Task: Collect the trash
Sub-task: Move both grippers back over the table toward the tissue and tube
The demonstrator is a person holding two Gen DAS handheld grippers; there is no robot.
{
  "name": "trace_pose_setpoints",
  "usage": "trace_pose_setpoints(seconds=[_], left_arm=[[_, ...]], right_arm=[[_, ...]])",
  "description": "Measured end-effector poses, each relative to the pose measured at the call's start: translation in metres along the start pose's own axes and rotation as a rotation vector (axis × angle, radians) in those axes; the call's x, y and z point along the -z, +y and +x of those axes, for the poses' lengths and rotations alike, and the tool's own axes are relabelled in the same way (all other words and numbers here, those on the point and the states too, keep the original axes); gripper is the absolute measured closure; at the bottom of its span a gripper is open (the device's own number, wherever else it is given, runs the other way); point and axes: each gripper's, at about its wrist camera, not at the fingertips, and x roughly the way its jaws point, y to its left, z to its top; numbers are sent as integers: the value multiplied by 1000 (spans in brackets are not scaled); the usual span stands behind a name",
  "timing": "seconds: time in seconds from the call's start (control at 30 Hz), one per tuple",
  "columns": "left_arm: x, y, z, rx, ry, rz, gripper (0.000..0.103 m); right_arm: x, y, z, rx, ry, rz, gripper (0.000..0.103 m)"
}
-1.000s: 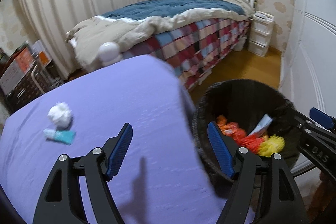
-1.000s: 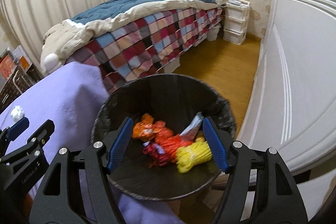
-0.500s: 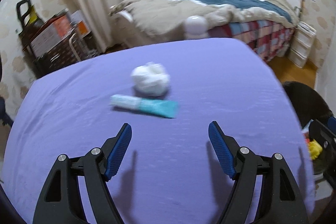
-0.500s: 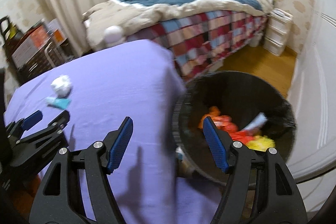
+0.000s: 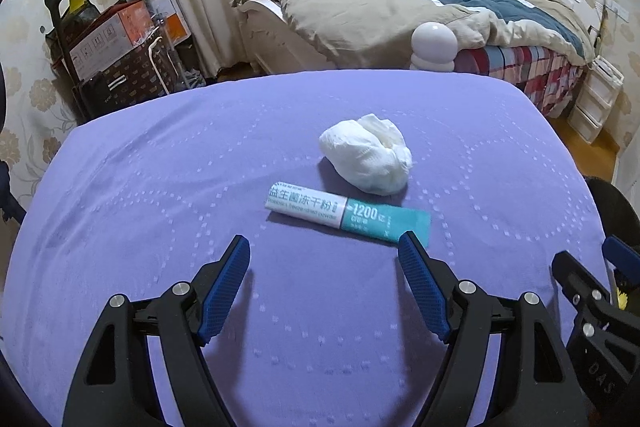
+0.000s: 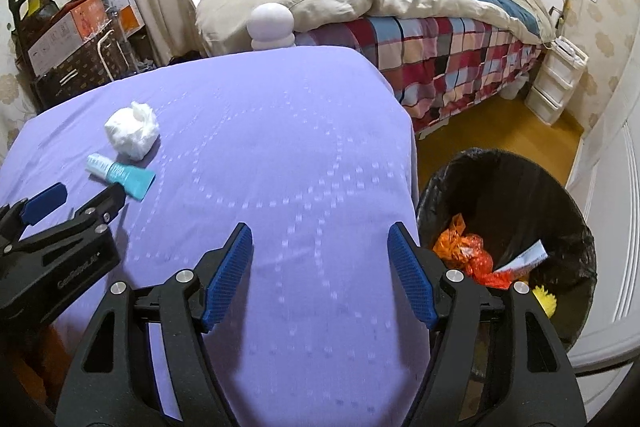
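Observation:
A crumpled white paper ball [image 5: 366,159] and a white-and-teal sachet [image 5: 346,213] lie on the purple-covered table [image 5: 160,187]. My left gripper [image 5: 324,265] is open and empty, just short of the sachet. They also show in the right wrist view: ball [image 6: 132,133], sachet [image 6: 120,177], left gripper [image 6: 74,199]. My right gripper [image 6: 320,255] is open and empty over the table's right edge. A black bin [image 6: 516,187] with orange and yellow wrappers stands on the floor to the right.
A bed with a checked cover [image 6: 440,43] stands behind the table, with a white round bedpost knob [image 5: 434,45] at the table's far edge. Boxes and a trolley [image 5: 104,55] stand at the left. White drawers [image 6: 558,83] and a white door [image 6: 616,187] are at the right.
Both grippers swung left from the bin to the table. The left one closed in on the sachet and paper ball. Both stayed open and empty.

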Motion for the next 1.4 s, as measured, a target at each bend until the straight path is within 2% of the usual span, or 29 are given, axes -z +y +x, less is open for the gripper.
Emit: trace_pose_setpoints(seconds=[0.27,0.63,1.13,1.4], left_arm=[[-5,-1,4,3,3,4,29],[-19,-6,18,-27,29,-10,26],[13,22,-4,-2,35,-4,26],[27,38,-12,42,53,-28,26]], right_arm=[[-17,2,16,6,11,-6,26],[-19,4,19,8,15,-9,25],[-20,5,20,11,15,-11,25],[-20,4,20,18,16,-16,25]])
